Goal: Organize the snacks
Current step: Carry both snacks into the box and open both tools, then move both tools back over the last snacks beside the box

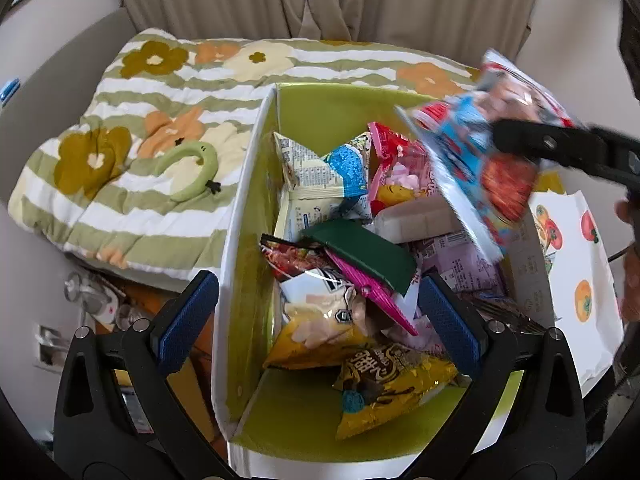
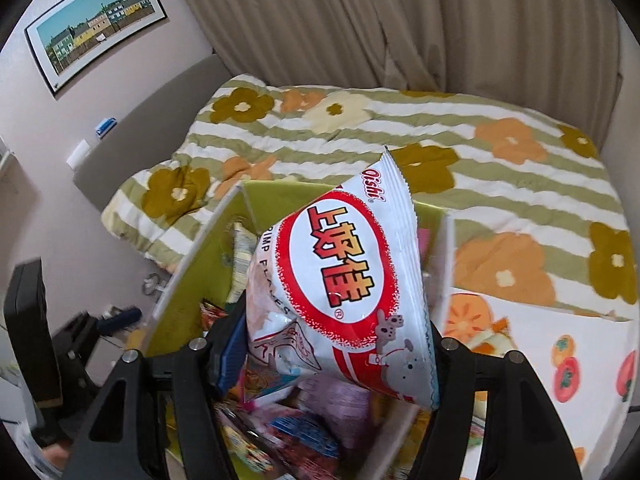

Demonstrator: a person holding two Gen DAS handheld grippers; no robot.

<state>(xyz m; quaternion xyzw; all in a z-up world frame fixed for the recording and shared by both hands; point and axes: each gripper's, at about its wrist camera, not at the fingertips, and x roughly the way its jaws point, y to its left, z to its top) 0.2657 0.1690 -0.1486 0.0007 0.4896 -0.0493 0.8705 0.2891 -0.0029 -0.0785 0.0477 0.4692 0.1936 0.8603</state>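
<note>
A white fabric box with a green lining holds several snack packets. My left gripper is open and empty, its blue pads straddling the box's near left wall above a yellow chip bag. My right gripper is shut on a white and red Oishi shrimp flakes bag and holds it above the box. In the left wrist view that bag hangs blurred over the box's right side, with the right gripper's black finger across it.
The box stands against a bed with a green striped flowered quilt. A green curved toy lies on the quilt. A white persimmon-print bag sits right of the box. Clutter lies on the floor at left. Curtains hang behind.
</note>
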